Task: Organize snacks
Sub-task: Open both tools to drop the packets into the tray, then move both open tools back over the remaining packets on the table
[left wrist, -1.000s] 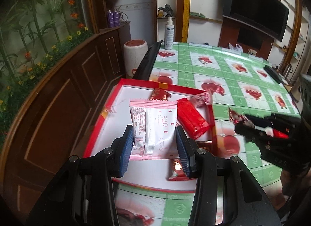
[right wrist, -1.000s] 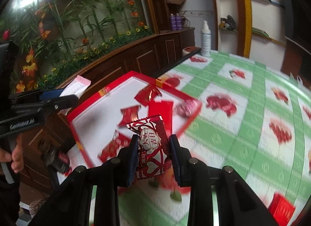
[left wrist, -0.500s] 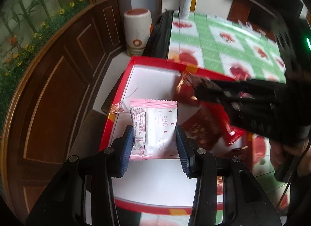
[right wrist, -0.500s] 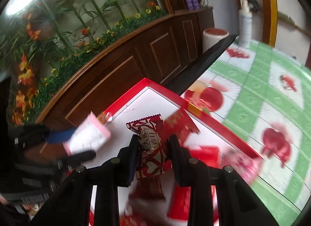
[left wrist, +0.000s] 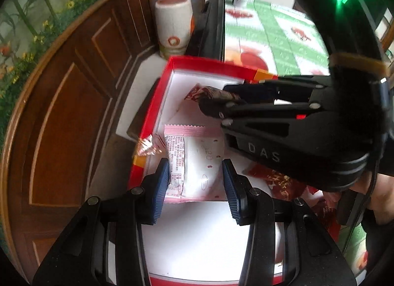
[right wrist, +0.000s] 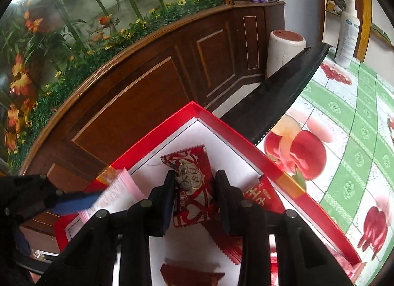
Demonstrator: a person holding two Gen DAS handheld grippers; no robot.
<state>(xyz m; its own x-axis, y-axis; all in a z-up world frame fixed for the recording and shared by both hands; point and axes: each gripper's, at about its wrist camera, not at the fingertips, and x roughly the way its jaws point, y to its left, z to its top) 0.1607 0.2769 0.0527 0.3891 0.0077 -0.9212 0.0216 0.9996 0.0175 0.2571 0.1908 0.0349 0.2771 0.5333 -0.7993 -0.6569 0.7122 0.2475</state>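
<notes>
Claws both loaded: left claw (left wrist: 195, 182) pinches a pink-and-white snack packet (left wrist: 194, 160); right claw (right wrist: 194, 197) clamps a red snack packet (right wrist: 193, 182). Both hang over the red box (right wrist: 236, 138) with white floor, on the green-checked desk (right wrist: 349, 123). Loose red packets (right wrist: 261, 197) lie inside; wood panelling (right wrist: 152, 84) beyond the far-left rim.

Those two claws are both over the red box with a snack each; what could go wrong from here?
1. The left claw and right claw sit close together over one corner of the red box, so they might bump.
2. The box corner overhangs the table edge; a push could tip it.
3. The pink packet reaches toward the box wall and could drop outside, while the red packet may land on others.
</notes>
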